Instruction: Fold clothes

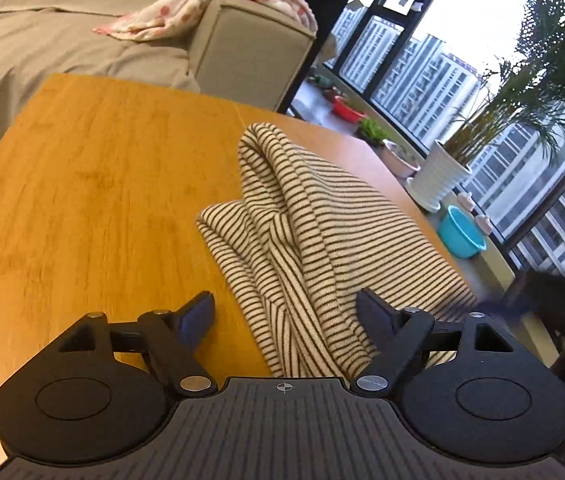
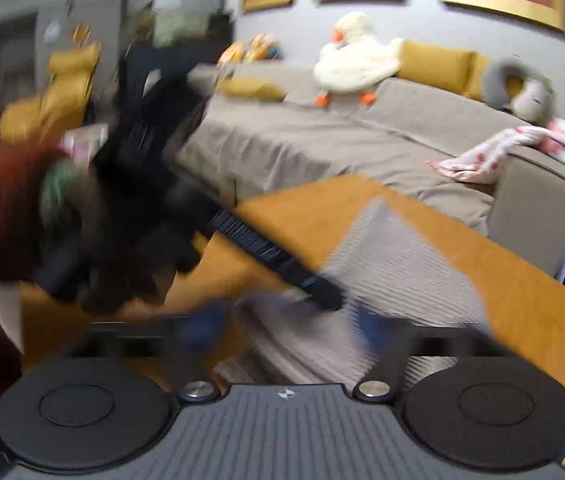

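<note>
A cream garment with dark stripes (image 1: pixel 302 232) lies bunched in folds on the wooden table (image 1: pixel 94 184). My left gripper (image 1: pixel 286 312) is open just above the table, its jaws wide apart, with the garment's near end between and under them. In the right wrist view the picture is blurred by motion. The striped garment (image 2: pixel 394 264) lies on the table (image 2: pixel 522 280) there too. My right gripper (image 2: pixel 290 324) is open over the garment's near edge. The left gripper's body (image 2: pixel 154 152) and the person's arm cross the left of that view.
A beige sofa (image 1: pixel 62 40) stands behind the table with a pink patterned cloth (image 1: pixel 210 4) over its armrest. Plant pots (image 1: pixel 442 176) and a blue bowl (image 1: pixel 460 236) stand by the window beyond the table's right edge. A plush duck (image 2: pixel 354 60) sits on the sofa.
</note>
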`<state>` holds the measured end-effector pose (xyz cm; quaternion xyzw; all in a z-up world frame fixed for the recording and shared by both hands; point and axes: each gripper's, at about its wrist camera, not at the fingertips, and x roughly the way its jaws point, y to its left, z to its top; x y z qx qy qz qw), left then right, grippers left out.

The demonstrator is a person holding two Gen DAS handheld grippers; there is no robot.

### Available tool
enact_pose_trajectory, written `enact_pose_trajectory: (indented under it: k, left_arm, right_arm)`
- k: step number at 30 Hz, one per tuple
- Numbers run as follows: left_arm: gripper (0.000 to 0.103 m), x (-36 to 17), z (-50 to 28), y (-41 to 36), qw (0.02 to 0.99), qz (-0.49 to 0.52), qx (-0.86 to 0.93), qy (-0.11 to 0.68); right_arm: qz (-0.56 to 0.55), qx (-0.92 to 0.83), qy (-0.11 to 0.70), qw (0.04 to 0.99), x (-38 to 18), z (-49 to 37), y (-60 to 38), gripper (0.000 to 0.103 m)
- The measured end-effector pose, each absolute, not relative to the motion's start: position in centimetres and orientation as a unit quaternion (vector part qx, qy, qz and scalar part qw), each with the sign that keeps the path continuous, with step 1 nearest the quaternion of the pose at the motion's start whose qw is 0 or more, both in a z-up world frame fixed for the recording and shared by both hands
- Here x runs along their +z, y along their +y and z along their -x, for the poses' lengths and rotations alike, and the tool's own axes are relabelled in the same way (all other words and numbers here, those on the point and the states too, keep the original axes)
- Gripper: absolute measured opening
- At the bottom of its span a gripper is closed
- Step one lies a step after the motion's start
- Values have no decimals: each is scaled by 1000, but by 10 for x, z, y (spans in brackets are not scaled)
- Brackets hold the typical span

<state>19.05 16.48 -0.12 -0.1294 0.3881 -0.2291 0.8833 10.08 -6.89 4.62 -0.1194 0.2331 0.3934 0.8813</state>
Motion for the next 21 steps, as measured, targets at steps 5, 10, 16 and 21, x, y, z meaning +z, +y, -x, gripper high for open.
enact_pose_trajectory:
  k: [5,10,16,21]
  left_arm:
    - [89,-5,-181,164,888,117,-224,384]
    - [93,-4,-171,164,891,105,-217,384]
    - [96,-6,-169,170,889,110,-220,386]
    - [96,-6,-165,173,888,108,-227,386]
  right_arm:
    - [24,335,257,906,60,-127,-106,103]
    - [27,257,335,906,12,-148,-90,103]
    - [-126,279,428,850,-11,-173,-113,103]
    - [-136,288,373,872,27,-193,-132,103]
